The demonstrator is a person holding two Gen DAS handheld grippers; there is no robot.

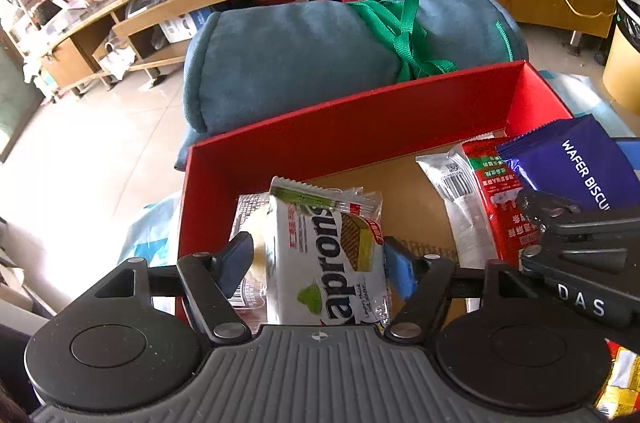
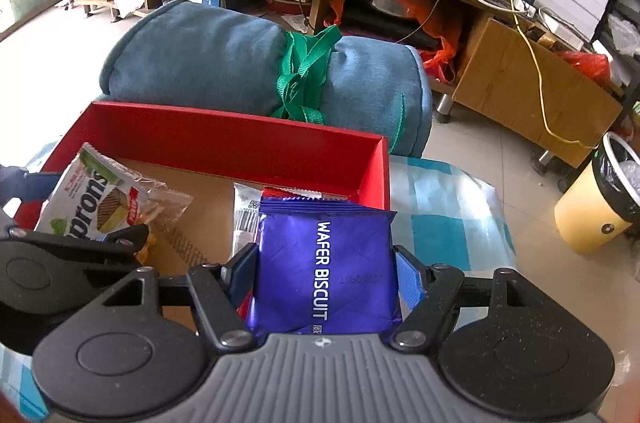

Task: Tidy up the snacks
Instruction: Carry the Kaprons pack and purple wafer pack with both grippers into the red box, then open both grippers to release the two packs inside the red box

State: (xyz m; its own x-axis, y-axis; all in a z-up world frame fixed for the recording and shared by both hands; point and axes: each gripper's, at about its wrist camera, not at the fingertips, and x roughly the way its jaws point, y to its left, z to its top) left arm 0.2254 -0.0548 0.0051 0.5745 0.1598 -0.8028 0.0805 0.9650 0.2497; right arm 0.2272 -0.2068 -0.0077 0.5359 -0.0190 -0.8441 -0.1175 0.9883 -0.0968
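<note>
Left gripper [image 1: 320,259] clamping white wafer packet [image 1: 326,255], right gripper [image 2: 326,273] clamping purple wafer biscuit packet [image 2: 326,267], both over red box [image 1: 344,127], red-and-white packet [image 1: 480,199] inside.

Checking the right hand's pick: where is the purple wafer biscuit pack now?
In the right wrist view, the purple wafer biscuit pack is gripped in the right claw, above the right end of the red box, over a red-and-white snack pack.
</note>
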